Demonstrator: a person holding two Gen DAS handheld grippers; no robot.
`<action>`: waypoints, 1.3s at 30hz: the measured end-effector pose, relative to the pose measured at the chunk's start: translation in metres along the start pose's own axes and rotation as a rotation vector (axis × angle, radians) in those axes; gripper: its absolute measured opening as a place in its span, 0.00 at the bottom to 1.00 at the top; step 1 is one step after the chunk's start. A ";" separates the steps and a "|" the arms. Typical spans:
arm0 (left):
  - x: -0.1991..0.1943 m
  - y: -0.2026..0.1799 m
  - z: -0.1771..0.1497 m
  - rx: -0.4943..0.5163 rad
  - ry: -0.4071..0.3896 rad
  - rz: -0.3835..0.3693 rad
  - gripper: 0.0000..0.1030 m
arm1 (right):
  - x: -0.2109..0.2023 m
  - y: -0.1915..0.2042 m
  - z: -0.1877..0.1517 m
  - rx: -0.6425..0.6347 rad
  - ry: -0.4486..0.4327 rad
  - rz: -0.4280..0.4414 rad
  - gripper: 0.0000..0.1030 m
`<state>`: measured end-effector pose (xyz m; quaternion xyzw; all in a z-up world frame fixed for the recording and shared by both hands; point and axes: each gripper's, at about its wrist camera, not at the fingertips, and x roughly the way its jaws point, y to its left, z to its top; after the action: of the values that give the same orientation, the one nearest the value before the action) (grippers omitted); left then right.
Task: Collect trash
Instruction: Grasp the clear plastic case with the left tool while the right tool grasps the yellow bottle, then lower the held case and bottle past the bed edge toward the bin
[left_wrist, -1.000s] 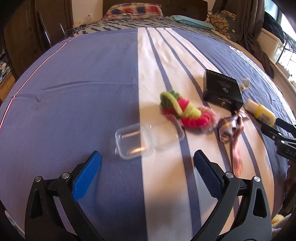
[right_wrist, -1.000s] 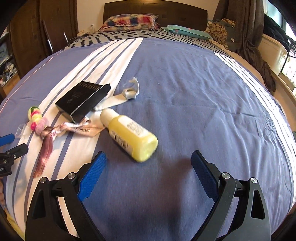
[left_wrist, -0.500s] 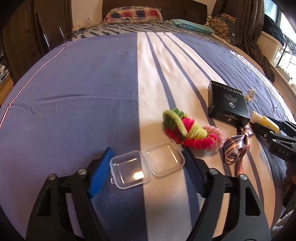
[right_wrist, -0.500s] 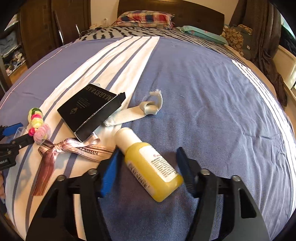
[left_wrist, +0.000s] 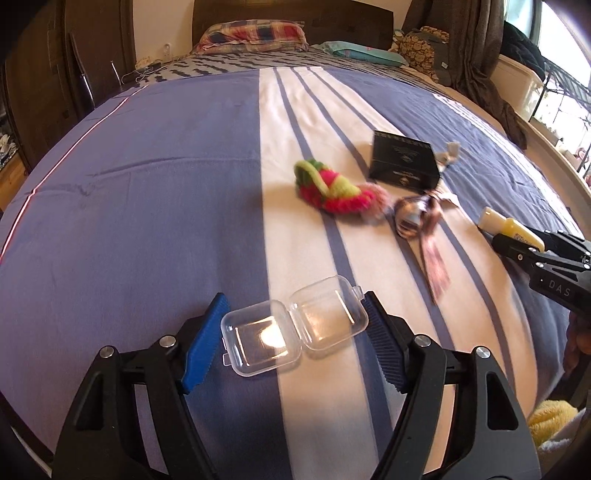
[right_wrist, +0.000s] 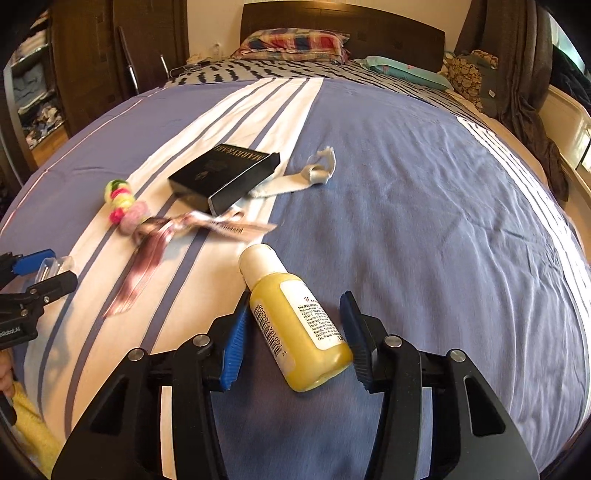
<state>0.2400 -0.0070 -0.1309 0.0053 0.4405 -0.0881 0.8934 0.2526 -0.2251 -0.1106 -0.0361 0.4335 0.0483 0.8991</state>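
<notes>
1. The left gripper (left_wrist: 293, 326) has its blue pads on either side of an open clear plastic hinged case (left_wrist: 293, 329). One pad touches each end of the case, so the case is pinched across its full open width.
2. The case sits near the foot edge of the bed (left_wrist: 147, 192), half on the blue of the striped bedspread and half on its white band. Whether it is lifted off the cloth or touching it cannot be told.
3. The right gripper (right_wrist: 293, 332) straddles a small yellow bottle (right_wrist: 299, 325) with a white cap and a printed label. Its jaws are closing, with both pads against the sides of the bottle.
4. The bottle lies slantwise between the fingers with its cap pointing towards the headboard, close to the foot edge and at the border of the white band and the blue field.
5. A black box (right_wrist: 225, 175) lies further up the white band.
6. A pale strip of wrapper (right_wrist: 295, 181) lies just beside the box on the blue side.
7. A brown printed ribbon (right_wrist: 166, 236) lies between the box and the bottle.
8. A green, pink and yellow chenille twist (left_wrist: 332, 190) lies on the white band beside the ribbon, between the case and the box.
9. A plaid pillow (left_wrist: 251, 35) rests at the head of the bed.
</notes>
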 end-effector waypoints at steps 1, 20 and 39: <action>-0.004 -0.001 -0.004 -0.002 -0.003 -0.007 0.68 | -0.006 0.001 -0.006 0.004 -0.003 0.006 0.48; -0.105 -0.044 -0.081 0.064 -0.107 -0.093 0.68 | -0.112 0.027 -0.103 0.060 -0.099 0.047 0.42; -0.118 -0.049 -0.174 0.072 -0.039 -0.158 0.68 | -0.119 0.065 -0.183 0.058 -0.025 0.153 0.31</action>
<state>0.0253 -0.0218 -0.1408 0.0009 0.4184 -0.1743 0.8914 0.0289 -0.1863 -0.1328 0.0237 0.4251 0.1047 0.8987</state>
